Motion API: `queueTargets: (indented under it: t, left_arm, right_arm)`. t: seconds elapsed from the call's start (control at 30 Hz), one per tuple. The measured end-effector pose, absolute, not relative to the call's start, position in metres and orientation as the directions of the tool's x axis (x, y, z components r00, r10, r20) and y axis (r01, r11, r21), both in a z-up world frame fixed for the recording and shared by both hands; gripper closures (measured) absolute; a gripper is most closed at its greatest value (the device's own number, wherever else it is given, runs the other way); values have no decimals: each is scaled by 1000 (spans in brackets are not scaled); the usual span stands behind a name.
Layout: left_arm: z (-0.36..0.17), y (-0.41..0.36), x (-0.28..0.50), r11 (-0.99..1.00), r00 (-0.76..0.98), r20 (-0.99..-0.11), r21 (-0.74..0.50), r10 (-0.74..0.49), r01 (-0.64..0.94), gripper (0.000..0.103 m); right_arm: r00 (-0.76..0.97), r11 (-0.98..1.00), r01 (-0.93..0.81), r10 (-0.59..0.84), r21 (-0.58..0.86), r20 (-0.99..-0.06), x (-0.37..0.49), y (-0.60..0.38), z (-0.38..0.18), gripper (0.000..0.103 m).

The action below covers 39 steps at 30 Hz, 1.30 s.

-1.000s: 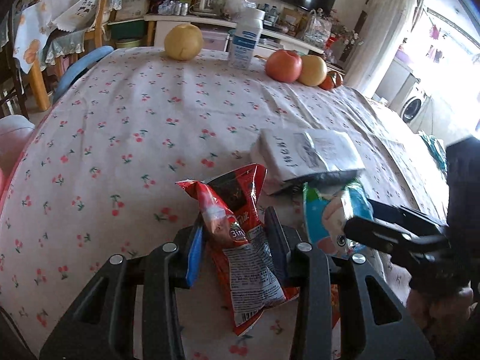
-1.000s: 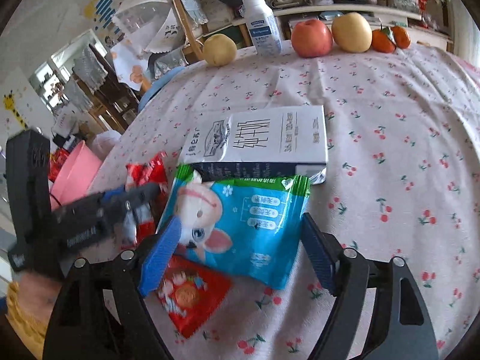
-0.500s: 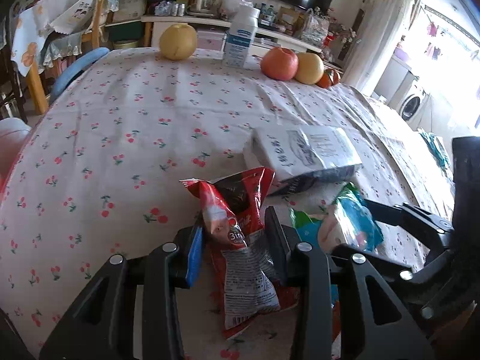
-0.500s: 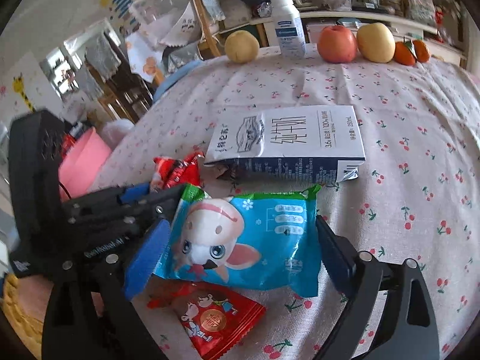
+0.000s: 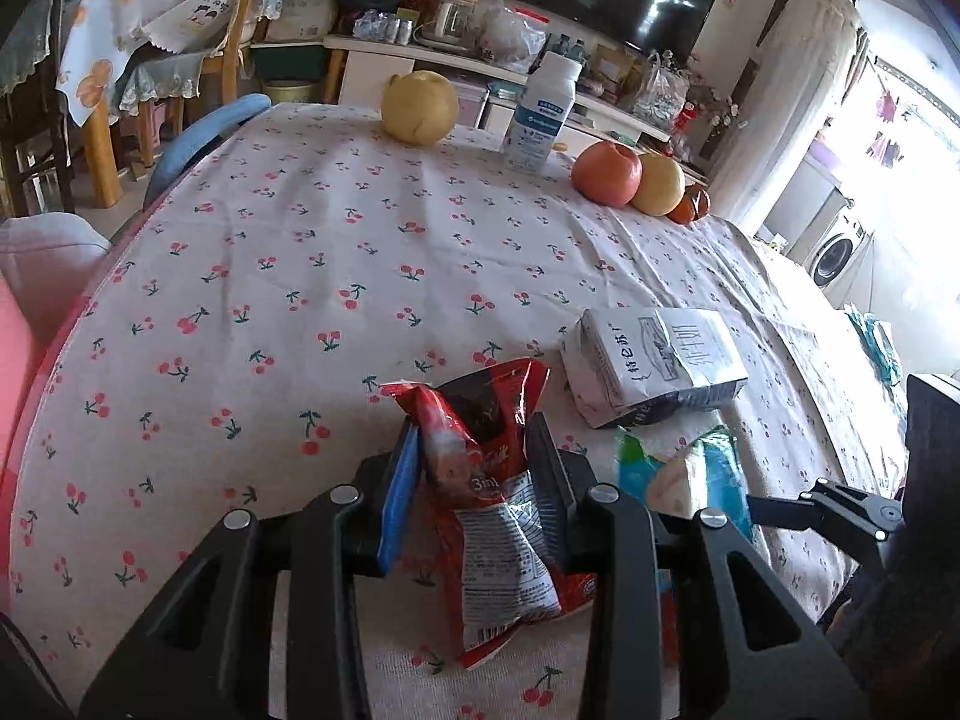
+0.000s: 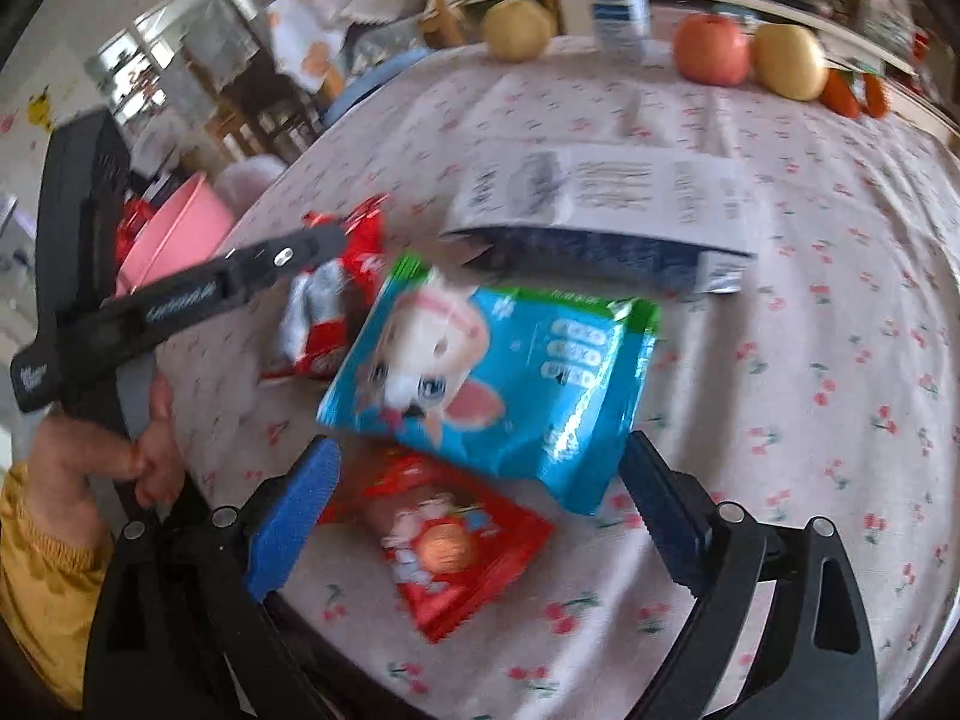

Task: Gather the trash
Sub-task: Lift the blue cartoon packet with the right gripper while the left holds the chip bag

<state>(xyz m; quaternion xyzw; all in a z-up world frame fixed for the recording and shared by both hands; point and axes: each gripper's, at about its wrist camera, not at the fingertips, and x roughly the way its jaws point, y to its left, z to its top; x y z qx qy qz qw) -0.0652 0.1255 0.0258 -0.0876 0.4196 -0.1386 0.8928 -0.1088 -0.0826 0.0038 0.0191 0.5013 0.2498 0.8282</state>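
A crumpled red snack wrapper (image 5: 480, 516) stands between the pads of my left gripper (image 5: 474, 438), whose jaws are closing and press on it. In the right wrist view the same wrapper (image 6: 336, 312) shows behind one left finger (image 6: 240, 276). My right gripper (image 6: 480, 447) stands wide open. The near corner of a blue packet with a cartoon animal (image 6: 498, 372) lies between its fingers, untouched by the pads. A small red packet (image 6: 456, 552) lies under that corner. A white milk carton (image 6: 600, 204) lies flat just beyond.
Apples and pears (image 5: 606, 171) and a white bottle (image 5: 540, 114) stand along the far edge of the cherry-print tablecloth (image 5: 300, 276). A pink basin (image 6: 180, 228) sits off the table's left side. A hand in a yellow sleeve (image 6: 78, 480) holds the left gripper.
My right gripper's jaws have spread wider and the view has rolled, so the blue packet now looks tilted. My left gripper has shifted a little sideways, the red wrapper still in it.
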Motion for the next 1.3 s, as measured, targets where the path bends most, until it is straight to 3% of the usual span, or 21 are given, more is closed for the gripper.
queueTargets:
  t: [0.17,0.33,0.5,0.57,0.63,0.77,1.07,1.13,1.3]
  left_arm:
    - [26,135,-62,956,619,-732,-259,-286,137,66]
    - [27,148,-58,973,635,-741,-214,-217,82,65]
    - [31,152,-55,991,650,-749,-120,-130,61,63]
    - [30,152,-55,991,640,-757,-113,-130,68,61]
    - [27,150,-53,992,625,-770,-104,-126,72,55]
    - [21,144,-50,995,609,-788,-64,-96,74,44]
    - [16,142,-44,996,594,-800,-59,-90,72,48]
    - [16,141,-45,995,595,-798,-59,-92,75,54]
    - [17,145,-46,994,598,-794,-79,-107,72,62]
  right_arm:
    - [323,814,-449,533,369,-782,-109,-72,7,19]
    - [281,743,-566,580,356,-764,-117,-60,18,26]
    - [409,783,-600,475,162,-779,-121,-54,27,26]
    - [423,788,-596,468,151,-776,-116,-53,27,23]
    - [436,786,-606,459,125,-774,-107,-46,25,14]
    - [428,758,-649,439,69,-790,-88,-26,16,13]
    - [399,726,-688,402,21,-824,-79,-16,-6,13]
    - [407,734,-679,399,20,-821,-80,-17,-4,24]
    - [421,759,-650,397,35,-816,-81,-21,-1,34]
